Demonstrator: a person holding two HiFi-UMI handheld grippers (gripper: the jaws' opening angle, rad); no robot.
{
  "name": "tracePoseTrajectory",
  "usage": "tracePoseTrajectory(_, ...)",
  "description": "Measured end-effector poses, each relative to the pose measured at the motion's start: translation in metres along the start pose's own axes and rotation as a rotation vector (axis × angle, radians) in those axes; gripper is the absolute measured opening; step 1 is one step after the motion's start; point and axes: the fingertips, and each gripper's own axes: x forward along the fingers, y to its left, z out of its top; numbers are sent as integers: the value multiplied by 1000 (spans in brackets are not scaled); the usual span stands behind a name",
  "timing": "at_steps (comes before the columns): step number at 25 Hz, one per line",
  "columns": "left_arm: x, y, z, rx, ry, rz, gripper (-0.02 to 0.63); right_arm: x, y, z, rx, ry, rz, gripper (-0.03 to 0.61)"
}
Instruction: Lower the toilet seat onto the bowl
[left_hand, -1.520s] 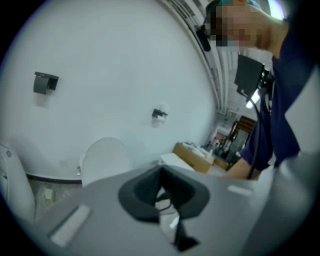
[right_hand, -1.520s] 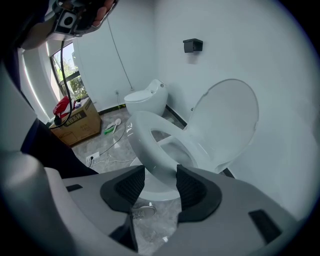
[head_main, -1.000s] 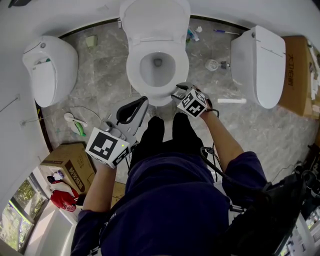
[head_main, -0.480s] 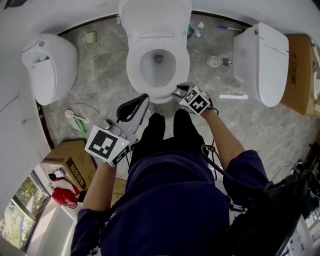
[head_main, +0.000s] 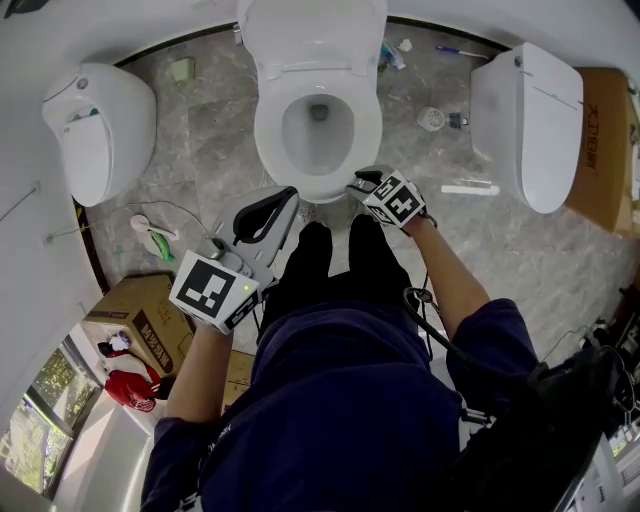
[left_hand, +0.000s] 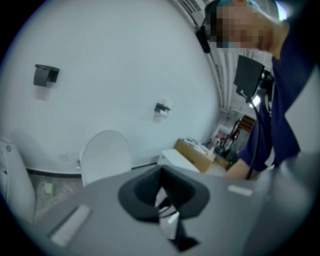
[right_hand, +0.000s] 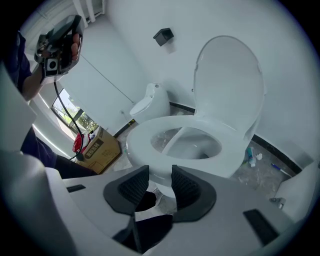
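The white toilet seat (head_main: 272, 135) lies flat on the bowl, and its lid (head_main: 312, 35) stands up against the wall. In the right gripper view the seat ring (right_hand: 150, 142) is just beyond the jaws and the lid (right_hand: 227, 80) rises behind it. My right gripper (head_main: 360, 184) hovers at the bowl's front rim. Its jaws (right_hand: 160, 175) are closing with a gap still between the black pads and nothing in it. My left gripper (head_main: 262, 215) is held back near the person's knee, with its pads (left_hand: 162, 192) together and empty.
A second toilet (head_main: 100, 130) stands at the left and a third (head_main: 525, 125) at the right. Cardboard boxes sit at lower left (head_main: 140, 320) and far right (head_main: 600, 150). Small items and a floor drain (head_main: 430, 118) lie on the marble floor. The person's legs (head_main: 330, 255) are right before the bowl.
The right gripper has stayed at the bowl's front rim, shifting only slightly. The left gripper has not moved.
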Motion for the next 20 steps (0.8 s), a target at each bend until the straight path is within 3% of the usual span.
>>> tracePoseTrajectory(20,2,6,-10,-31,39,30,5,21,-6,-25,132,61,14,76)
